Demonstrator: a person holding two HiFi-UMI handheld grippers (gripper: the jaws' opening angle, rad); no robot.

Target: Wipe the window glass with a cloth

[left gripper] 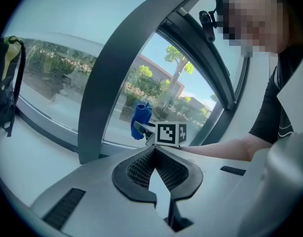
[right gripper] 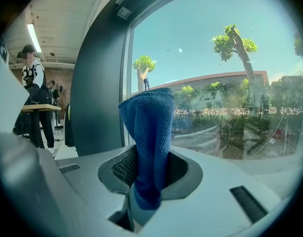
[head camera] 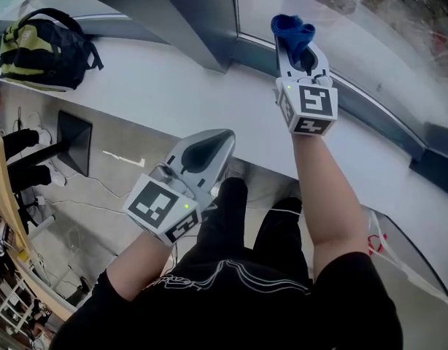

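A backpack (head camera: 45, 46) lies far left on the sill (head camera: 173, 86). The left tongs (head camera: 222, 138) are held shut and empty, low, apparently in reserve. The right tongs (head camera: 297, 53) are clamped on the blue cloth (head camera: 292, 29), which is presented near the window glass (head camera: 377, 42), ready for wiping.

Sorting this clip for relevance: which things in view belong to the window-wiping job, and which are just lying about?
In the job: blue cloth, clamped in the right gripper; window glass.
Lying about: backpack on the white sill; left gripper, shut and empty.
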